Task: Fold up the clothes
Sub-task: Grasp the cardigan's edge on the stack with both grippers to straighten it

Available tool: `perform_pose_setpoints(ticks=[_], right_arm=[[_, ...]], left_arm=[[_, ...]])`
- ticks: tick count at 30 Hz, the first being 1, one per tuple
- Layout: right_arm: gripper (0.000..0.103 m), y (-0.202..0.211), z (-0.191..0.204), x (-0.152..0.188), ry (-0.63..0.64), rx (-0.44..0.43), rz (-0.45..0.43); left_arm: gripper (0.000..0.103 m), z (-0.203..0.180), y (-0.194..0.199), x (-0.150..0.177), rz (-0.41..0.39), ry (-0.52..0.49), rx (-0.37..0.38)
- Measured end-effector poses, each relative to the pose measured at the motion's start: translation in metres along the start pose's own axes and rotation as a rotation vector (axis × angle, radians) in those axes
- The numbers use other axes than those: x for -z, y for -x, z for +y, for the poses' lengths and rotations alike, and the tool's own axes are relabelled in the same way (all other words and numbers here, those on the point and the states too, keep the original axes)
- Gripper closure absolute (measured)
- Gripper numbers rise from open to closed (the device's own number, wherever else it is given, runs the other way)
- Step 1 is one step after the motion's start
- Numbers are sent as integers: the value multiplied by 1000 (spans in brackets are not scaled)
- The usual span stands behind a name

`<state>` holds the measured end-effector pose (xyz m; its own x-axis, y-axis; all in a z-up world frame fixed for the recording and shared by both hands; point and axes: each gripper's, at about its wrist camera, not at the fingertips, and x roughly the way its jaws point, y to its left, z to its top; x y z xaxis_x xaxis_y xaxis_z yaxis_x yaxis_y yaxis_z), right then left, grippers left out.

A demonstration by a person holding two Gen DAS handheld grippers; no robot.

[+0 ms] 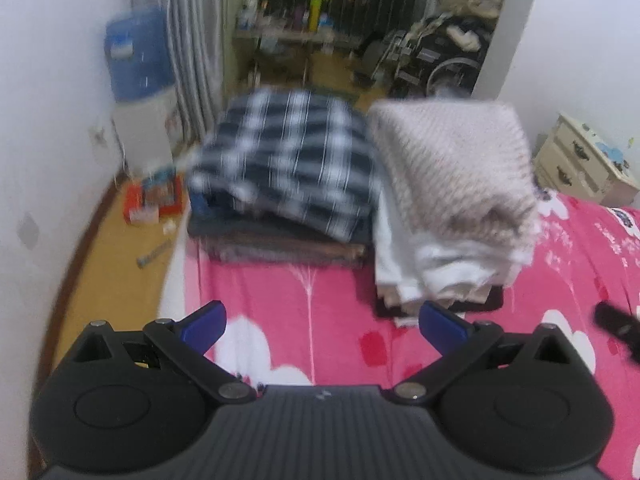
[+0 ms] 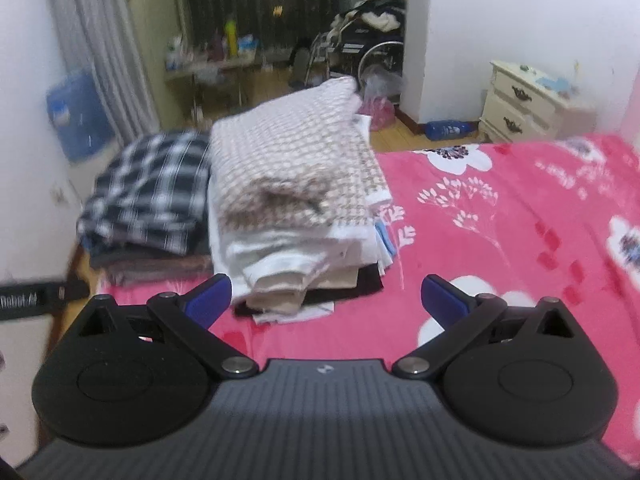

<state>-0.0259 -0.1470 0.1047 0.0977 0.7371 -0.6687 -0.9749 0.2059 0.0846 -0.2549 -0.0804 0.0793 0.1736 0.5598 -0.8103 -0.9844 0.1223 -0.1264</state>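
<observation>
— What is shown at the edge of the bed?

— Two stacks of folded clothes are seen side by side on a pink floral bedspread (image 1: pixel 304 308). A dark plaid garment (image 1: pixel 288 164) is laid on top of the left stack, over darker folded pieces; a beige-and-white knitted garment (image 1: pixel 452 168) is laid on top of the right stack, over white and cream layers. The stacks are touching or very nearly so.

— And the tools?

— The left gripper (image 1: pixel 322 326) is held above the bedspread, just short of the stacks, its blue-padded fingers (image 1: pixel 204 326) spread wide with nothing between them. The right gripper (image 2: pixel 326 298) is likewise spread wide and empty, with the right stack's lower layers seen between its fingertips; contact cannot be told.

— What is seen beyond?

— A water dispenser (image 1: pixel 138 92) with a blue bottle is stood against the left wall beside grey curtains (image 1: pixel 192 40). A cream nightstand (image 2: pixel 528 104) is placed by the far side of the bed, and a wheelchair (image 2: pixel 368 52) is parked in the cluttered background.
</observation>
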Motion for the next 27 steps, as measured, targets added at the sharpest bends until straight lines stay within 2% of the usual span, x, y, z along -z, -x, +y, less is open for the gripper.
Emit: perform_pose_setpoints(ticks=[4, 6, 8, 10, 12, 13, 16, 19, 21, 27], right_arm=[[3, -34, -41, 14, -104, -34, -57], [6, -58, -58, 13, -140, -54, -36], [12, -85, -71, 3, -158, -118, -18], [23, -103, -76, -12, -161, -194, -24], [28, -119, -80, -31, -156, -279, -31], [34, -129, -82, -41, -152, -330, -26], [43, -153, -86, -60, -187, -455, 16], [45, -181, -87, -72, -218, -566, 60], [44, -200, -83, -73, -221, -583, 97], [36, -219, -96, -64, -369, -679, 154]], left_arm=[[0, -8, -37, -20, 17, 50, 87], [0, -25, -51, -42, 10, 58, 120], [0, -49, -64, -70, -1, 45, 148], [0, -71, -77, -96, -23, 20, 209], [0, -93, -87, -117, -58, -18, 254], [0, -104, -92, -125, -71, -46, 261], [1, -136, -105, -145, -74, -144, 289], [2, -168, -117, -158, -28, -239, 368], [2, -189, -126, -162, 20, -321, 410], [4, -235, -150, -153, 128, -558, 379]])
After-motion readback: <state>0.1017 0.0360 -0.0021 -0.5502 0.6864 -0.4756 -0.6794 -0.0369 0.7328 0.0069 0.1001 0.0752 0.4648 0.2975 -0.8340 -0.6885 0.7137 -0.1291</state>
